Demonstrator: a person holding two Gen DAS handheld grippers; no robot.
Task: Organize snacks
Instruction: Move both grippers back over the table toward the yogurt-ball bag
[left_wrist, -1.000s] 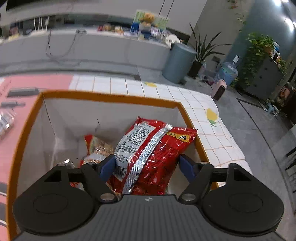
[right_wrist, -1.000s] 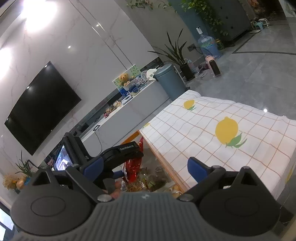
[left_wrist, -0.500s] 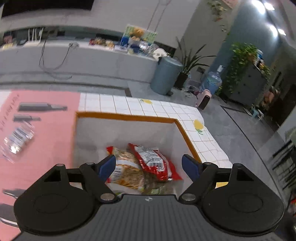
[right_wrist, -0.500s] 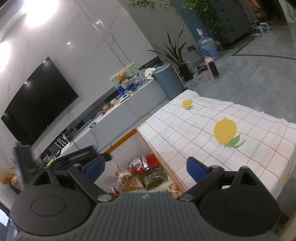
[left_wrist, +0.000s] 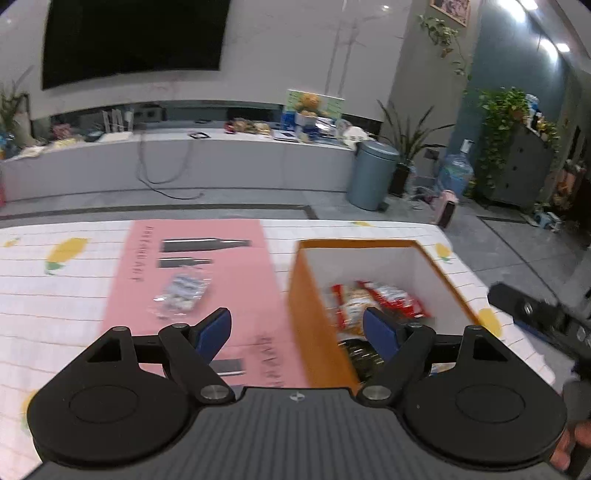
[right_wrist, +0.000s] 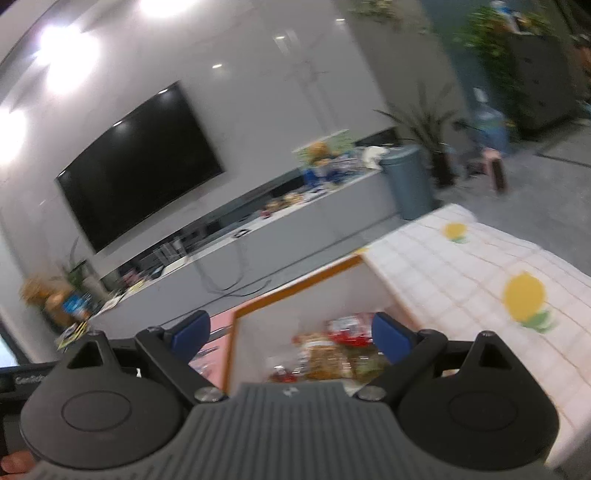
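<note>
An orange-rimmed white box (left_wrist: 306, 302) stands on the lemon-print tablecloth and holds several snack bags, among them a red bag (left_wrist: 397, 299) and a tan bag (left_wrist: 352, 306). The box shows in the right wrist view (right_wrist: 295, 291) too. My left gripper (left_wrist: 297, 330) is open and empty, raised above the box's left wall. A clear snack packet (left_wrist: 181, 293) lies on the pink mat (left_wrist: 192, 288) left of the box. My right gripper (right_wrist: 291, 334) is open and empty, above the box's near side; it shows at the right edge of the left wrist view (left_wrist: 535, 317).
The tablecloth (left_wrist: 55, 295) covers the table, whose right edge (left_wrist: 517, 332) drops to the floor. Beyond stand a low TV bench (left_wrist: 184, 162), a grey bin (left_wrist: 373, 173) and plants (left_wrist: 502, 122).
The red bag has left my left gripper and lies in the box. My left gripper rose and swung left, bringing the pink mat into view. My right gripper moved over the box.
</note>
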